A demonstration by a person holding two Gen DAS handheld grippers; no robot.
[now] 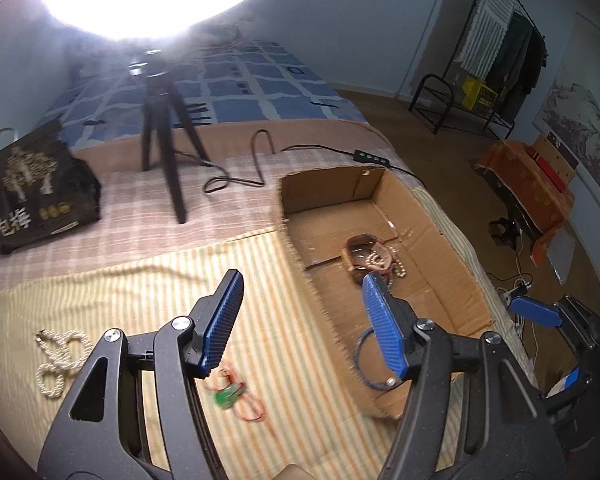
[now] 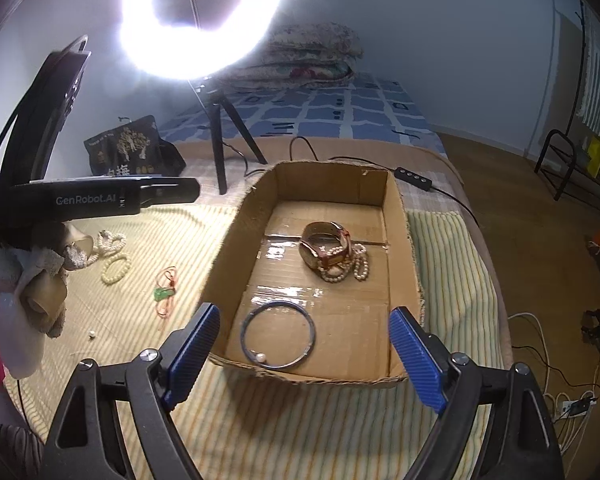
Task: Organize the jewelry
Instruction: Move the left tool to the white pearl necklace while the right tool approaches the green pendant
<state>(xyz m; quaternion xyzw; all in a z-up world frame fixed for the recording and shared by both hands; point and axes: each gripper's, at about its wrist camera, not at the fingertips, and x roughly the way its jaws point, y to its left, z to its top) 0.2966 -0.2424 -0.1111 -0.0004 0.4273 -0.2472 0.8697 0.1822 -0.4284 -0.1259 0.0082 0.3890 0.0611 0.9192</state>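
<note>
Left claw (image 1: 300, 304) hanging wide open and empty over the striped mat (image 1: 148, 280), likely lining up on the red cord with green charm (image 1: 236, 394) below it. Right claw (image 2: 304, 344) gaping empty at the cardboard box (image 2: 400, 208), where watch (image 2: 324, 240), pearls (image 2: 348, 266) and blue hoop (image 2: 278, 334) are lying; more pearls (image 1: 60, 356) waiting outside.

You are working in a home bedroom: a bed (image 2: 340, 420) with a striped mat and a blue checked sheet (image 2: 340, 108) fills the middle of both views, with folded quilts (image 2: 312, 56) stacked at its head, top centre of the right wrist view. At the upper right of the left wrist view a clothes rack (image 1: 504, 40) stands on the wood floor (image 1: 440, 136). A ring light (image 2: 202, 20) on a tripod glares at the top.
</note>
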